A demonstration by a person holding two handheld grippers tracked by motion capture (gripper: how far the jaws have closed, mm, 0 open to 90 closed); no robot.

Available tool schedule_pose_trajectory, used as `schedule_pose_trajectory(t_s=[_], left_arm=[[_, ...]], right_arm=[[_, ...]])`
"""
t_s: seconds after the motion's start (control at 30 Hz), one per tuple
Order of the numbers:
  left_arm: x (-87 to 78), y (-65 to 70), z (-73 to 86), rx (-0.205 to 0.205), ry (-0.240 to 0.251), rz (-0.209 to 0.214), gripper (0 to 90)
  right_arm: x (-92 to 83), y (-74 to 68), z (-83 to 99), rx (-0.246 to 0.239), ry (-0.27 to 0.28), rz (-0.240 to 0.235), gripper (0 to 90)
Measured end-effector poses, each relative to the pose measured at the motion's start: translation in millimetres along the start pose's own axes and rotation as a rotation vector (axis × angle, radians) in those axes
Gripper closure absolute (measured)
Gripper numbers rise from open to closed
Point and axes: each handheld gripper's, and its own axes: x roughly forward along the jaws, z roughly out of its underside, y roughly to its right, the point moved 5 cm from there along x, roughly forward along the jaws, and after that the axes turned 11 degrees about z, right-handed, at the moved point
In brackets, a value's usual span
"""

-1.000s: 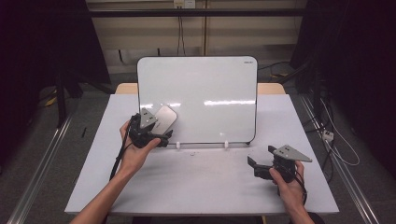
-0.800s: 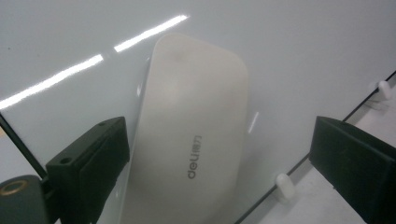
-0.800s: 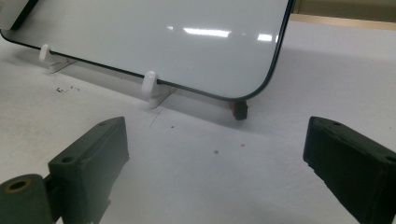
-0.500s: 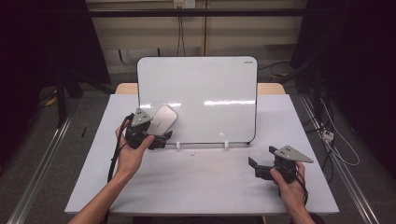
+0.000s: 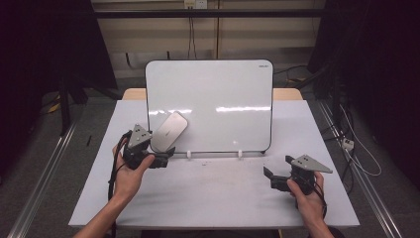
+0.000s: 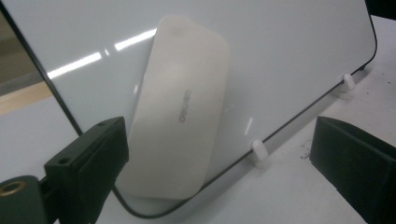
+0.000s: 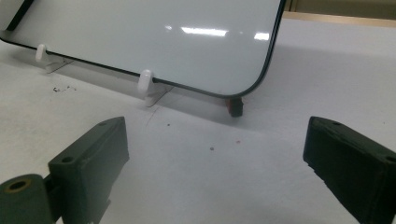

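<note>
A whiteboard (image 5: 218,99) stands upright on the white table (image 5: 213,198). A white oval eraser (image 5: 169,131) clings to its lower left part. My left gripper (image 5: 165,157) sits just in front of and below the eraser, open; in the left gripper view the eraser (image 6: 180,112) lies on the board (image 6: 289,51) beyond the spread jaws, touching neither. My right gripper (image 5: 270,177) rests open near the table's front right. Between its jaws the right gripper view has bare table, with the board's lower right corner (image 7: 252,79) farther off.
White clip feet (image 7: 145,86) hold the board's lower edge, and a small dark foot (image 7: 235,106) sits under its right corner. Specks of dust (image 7: 60,88) lie on the table. A metal rail (image 5: 44,178) runs along the floor at the left, and cables (image 5: 356,153) lie at the right.
My left gripper has drawn back toward the table's front, away from the eraser, which stays on the board. The right gripper has hardly moved.
</note>
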Motion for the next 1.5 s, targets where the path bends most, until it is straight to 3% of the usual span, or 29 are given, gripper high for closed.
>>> schedule_pose_trajectory(t_s=[0.3,0.4,0.77,0.9,0.93,1.0,1.07,1.1,1.17,1.27,1.37,1.5], left_arm=[[-18.3,-11.6,17.2,-0.030,-0.006,-0.066,4.8],[-23.8,-10.2,21.5,-0.055,-0.011,-0.063,4.9],[-33.7,-8.1,42.6,-0.052,-0.049,-0.090,4.9],[-35.7,-8.0,52.9,-0.073,-0.034,-0.097,5.0],[-36.6,-8.1,55.5,-0.061,-0.041,-0.112,5.0],[-36.3,-6.7,59.2,-0.073,-0.035,-0.103,4.8],[-37.6,-5.3,61.8,-0.019,-0.040,-0.141,5.0],[-37.5,-4.6,63.1,-0.012,-0.034,-0.142,4.1],[-36.8,-3.2,67.1,-0.030,-0.037,-0.121,4.6],[-38.5,-2.3,71.9,-0.045,-0.011,-0.150,4.2],[-39.9,-1.5,74.4,-0.069,0.002,-0.130,4.6],[-44.1,-6.1,76.3,-0.091,0.009,-0.141,4.2]], right_arm=[[0.2,0.6,0.2,0.001,-0.002,0.004,6.9],[0.6,-0.1,0.0,0.002,-0.003,0.001,6.9],[1.8,-0.9,-0.4,0.000,-0.006,0.001,7.0],[2.3,0.1,-0.6,-0.001,-0.002,0.001,7.0],[2.3,0.1,-0.6,-0.001,-0.003,0.003,7.1],[2.5,-0.4,-0.5,-0.001,-0.004,-0.001,7.1],[2.6,-0.6,-0.6,-0.003,-0.005,-0.002,7.1],[2.4,-1.0,-0.6,-0.001,-0.006,-0.003,7.2],[1.7,-1.1,-0.2,0.003,-0.009,0.000,7.1],[0.6,-0.4,0.0,-0.001,-0.004,0.002,7.1],[-0.2,-0.6,-0.2,-0.004,-0.002,0.002,7.1],[0.6,-0.6,-0.3,-0.006,-0.004,0.002,7.1]])
